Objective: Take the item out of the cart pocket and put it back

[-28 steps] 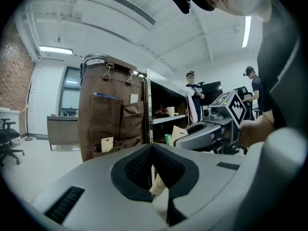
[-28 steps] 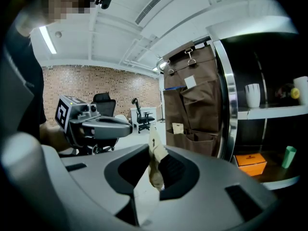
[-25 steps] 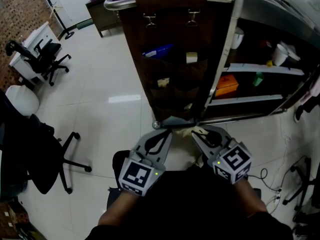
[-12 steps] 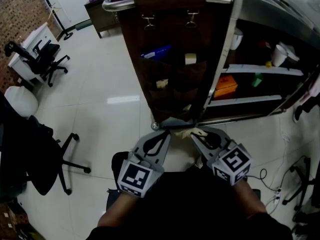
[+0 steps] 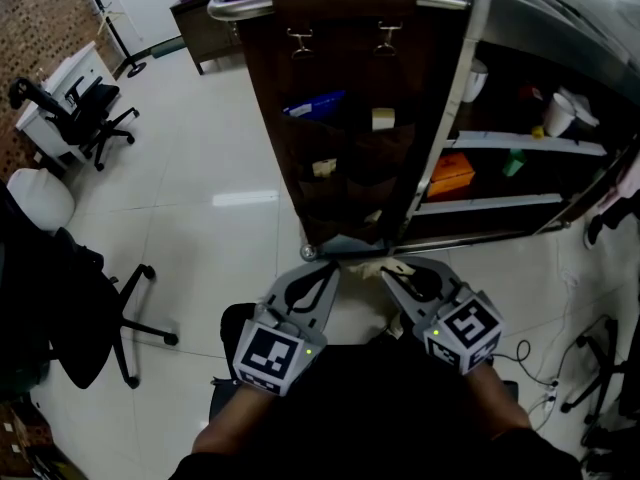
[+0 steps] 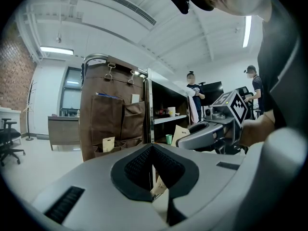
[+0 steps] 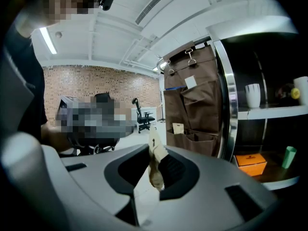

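A brown hanging pocket organizer (image 5: 345,118) covers the end of the cart, clipped under the steel handle (image 5: 330,0). Its pockets hold a blue item (image 5: 315,103), a beige tag (image 5: 382,118) and a small kraft pouch (image 5: 323,167). My right gripper (image 5: 392,268) is low in front of the cart's foot, shut on a beige kraft pouch (image 7: 155,153) that stands up between its jaws. My left gripper (image 5: 325,265) is beside it, shut with nothing in it. The left gripper view shows the right gripper (image 6: 211,131) and its pouch (image 6: 180,133) to the right.
The cart's open shelves to the right carry an orange box (image 5: 455,173), a green cup (image 5: 514,161) and a white cup (image 5: 558,111). Office chairs (image 5: 85,118) stand on the tiled floor to the left. Two people (image 6: 192,93) stand far behind the cart.
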### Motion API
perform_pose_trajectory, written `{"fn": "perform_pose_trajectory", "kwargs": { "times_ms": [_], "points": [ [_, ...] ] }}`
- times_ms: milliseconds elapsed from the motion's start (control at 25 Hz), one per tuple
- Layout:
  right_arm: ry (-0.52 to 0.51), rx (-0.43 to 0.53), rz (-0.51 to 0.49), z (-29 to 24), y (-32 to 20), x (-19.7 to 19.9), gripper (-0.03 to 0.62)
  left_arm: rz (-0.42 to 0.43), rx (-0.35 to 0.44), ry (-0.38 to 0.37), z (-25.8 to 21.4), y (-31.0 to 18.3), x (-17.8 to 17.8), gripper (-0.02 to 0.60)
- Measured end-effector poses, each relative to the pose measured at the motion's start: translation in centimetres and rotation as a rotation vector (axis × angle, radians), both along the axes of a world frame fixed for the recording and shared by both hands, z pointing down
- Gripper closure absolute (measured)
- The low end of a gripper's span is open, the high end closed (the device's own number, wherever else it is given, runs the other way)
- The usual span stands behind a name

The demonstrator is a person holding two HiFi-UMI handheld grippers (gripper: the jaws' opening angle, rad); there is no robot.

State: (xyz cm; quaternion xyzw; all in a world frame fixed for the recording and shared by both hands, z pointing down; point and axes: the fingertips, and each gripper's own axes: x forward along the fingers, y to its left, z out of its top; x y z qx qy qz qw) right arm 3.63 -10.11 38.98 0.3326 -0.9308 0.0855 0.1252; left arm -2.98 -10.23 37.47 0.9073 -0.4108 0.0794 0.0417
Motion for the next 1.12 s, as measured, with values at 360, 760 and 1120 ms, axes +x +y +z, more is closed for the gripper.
{"fn": "perform_pose_trajectory", "kwargs": {
  "times_ms": [360,760,1120],
  "points": [
    [-0.013,0.071,0.019,-3.1,-0.9,0.8,0.523,0.000,0.005,0.005,0.0,-0.1,-0.1,0.581],
    [-0.036,0.257,0.088,-10.3,-4.4,2.1,0.523,0.004,0.004,0.012,0.0,-0.3,0.1,0.581],
    [0.058,0.366,0.145,-12.3,-9.6,1.9,0.523,0.004,0.007,0.021,-0.2,-0.6,0.0,0.581]
  ]
}}
